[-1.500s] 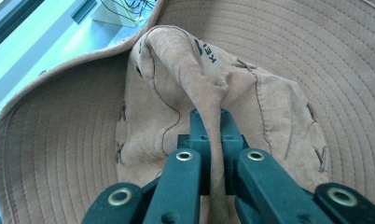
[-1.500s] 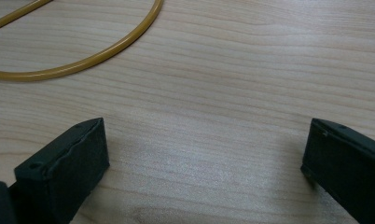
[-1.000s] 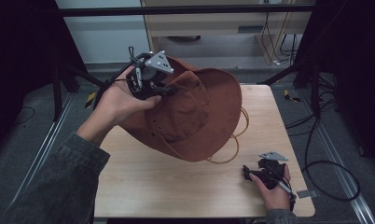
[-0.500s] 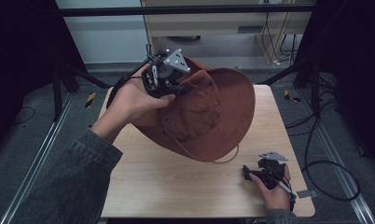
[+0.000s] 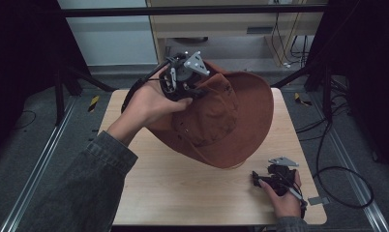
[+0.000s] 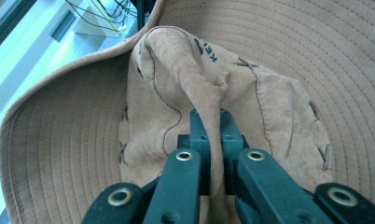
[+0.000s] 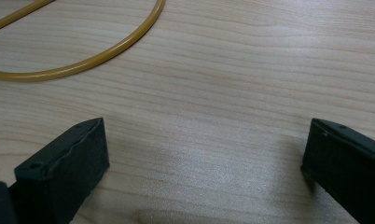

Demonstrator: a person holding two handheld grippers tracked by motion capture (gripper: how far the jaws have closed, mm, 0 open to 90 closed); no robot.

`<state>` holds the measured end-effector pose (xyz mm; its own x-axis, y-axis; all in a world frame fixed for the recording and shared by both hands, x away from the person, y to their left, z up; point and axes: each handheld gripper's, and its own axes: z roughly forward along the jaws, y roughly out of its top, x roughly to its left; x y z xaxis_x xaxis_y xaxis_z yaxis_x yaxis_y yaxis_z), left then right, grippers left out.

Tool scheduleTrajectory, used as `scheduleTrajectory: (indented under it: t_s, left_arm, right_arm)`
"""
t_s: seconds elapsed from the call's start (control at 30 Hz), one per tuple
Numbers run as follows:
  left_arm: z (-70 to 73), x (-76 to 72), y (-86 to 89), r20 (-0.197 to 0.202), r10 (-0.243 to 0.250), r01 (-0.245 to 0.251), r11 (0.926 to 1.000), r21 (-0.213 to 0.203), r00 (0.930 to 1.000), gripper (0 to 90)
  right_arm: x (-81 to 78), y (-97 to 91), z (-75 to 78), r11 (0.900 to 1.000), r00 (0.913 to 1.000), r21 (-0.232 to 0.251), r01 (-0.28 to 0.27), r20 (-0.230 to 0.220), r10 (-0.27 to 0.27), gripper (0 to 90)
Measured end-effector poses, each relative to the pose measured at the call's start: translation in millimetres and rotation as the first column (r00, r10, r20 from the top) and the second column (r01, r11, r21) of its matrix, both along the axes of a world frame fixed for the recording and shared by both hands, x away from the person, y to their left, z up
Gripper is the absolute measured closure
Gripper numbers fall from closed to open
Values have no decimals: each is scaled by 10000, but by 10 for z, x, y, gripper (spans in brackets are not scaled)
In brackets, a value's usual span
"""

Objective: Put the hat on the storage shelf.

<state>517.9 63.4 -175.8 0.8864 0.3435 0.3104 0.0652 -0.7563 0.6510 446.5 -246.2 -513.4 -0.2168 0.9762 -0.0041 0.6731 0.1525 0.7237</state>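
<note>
- Left gripper (image 5: 195, 92) raised over the far left part of the wooden table (image 5: 183, 193), held in the left hand (image 5: 151, 104).
- Jaws pressed together on a pinched fold of the brown hat (image 5: 231, 116), at its crown; fold seen squeezed between the two black jaws in the left gripper view, hat (image 6: 269, 56) spread behind them with stitched rings on the brim.
- Hat lifted and tilted, crown side turned toward the person, lower edge of the brim close to the table near its middle; touching or not, cannot tell.
- Yellow cord (image 7: 106, 46) lying in a curve on the wood just ahead of the right gripper, seen in the right gripper view.
- Right gripper (image 5: 260, 180) low at the near right corner of the table, in the right hand (image 5: 284, 198), well apart from the hat.
- Its jaws spread wide, nothing between them, only bare wood.
- Grey sleeve (image 5: 76, 188) entering from the bottom left.
</note>
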Motion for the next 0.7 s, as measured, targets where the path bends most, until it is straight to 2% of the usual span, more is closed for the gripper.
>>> scheduleTrajectory:
  t_s: [0.37, 0.43, 0.7]
  left_arm:
    - [4, 16, -241, 33, -300, 300, 9994, 152, 9995, 885]
    - [3, 20, -272, 41, -342, 342, 9994, 100, 9994, 885]
    - [-3, 67, -381, -7, -390, 390, 9988, 311, 9992, 885]
  right_arm:
    - [1, 3, 1, 10000, 10000, 29, 38, -3, -38, 4]
    - [2, 3, 1, 10000, 10000, 24, 34, -2, -34, 5]
    - [3, 3, 1, 10000, 10000, 24, 21, -5, -21, 4]
